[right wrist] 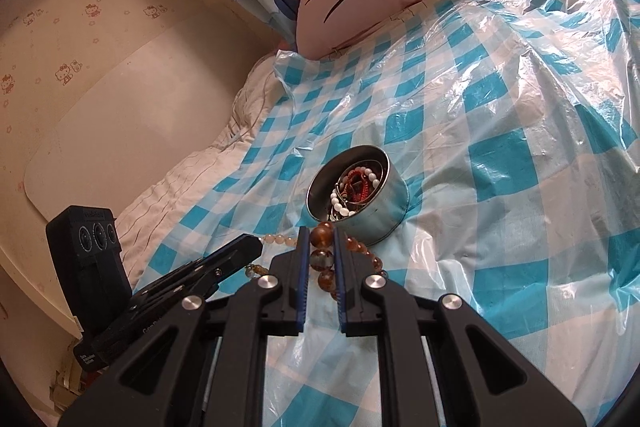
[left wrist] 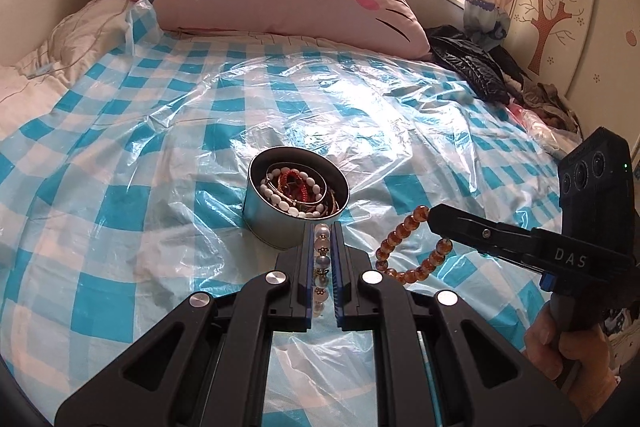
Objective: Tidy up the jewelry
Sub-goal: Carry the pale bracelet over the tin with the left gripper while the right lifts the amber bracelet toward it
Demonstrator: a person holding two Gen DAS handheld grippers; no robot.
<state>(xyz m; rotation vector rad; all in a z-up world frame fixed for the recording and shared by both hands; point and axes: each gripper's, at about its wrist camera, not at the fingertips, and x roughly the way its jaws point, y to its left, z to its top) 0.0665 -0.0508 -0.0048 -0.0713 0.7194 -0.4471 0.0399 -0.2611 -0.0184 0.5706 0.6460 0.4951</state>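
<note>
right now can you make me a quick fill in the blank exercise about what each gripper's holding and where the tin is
1. The left gripper is shut on a bracelet of pale, ______ beads.
2. The right gripper is shut on the ______ bead bracelet.
3. The round metal tin sits on a plastic sheet checked white and ______.
4. The tin has no lid on and already holds ______.

Missing words: pearly; amber; blue; jewelry

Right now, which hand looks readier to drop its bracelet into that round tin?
Probably left. The left gripper holds its pale bead bracelet right at the tin; the right gripper, holding the amber bracelet, sits off to the side.
</note>
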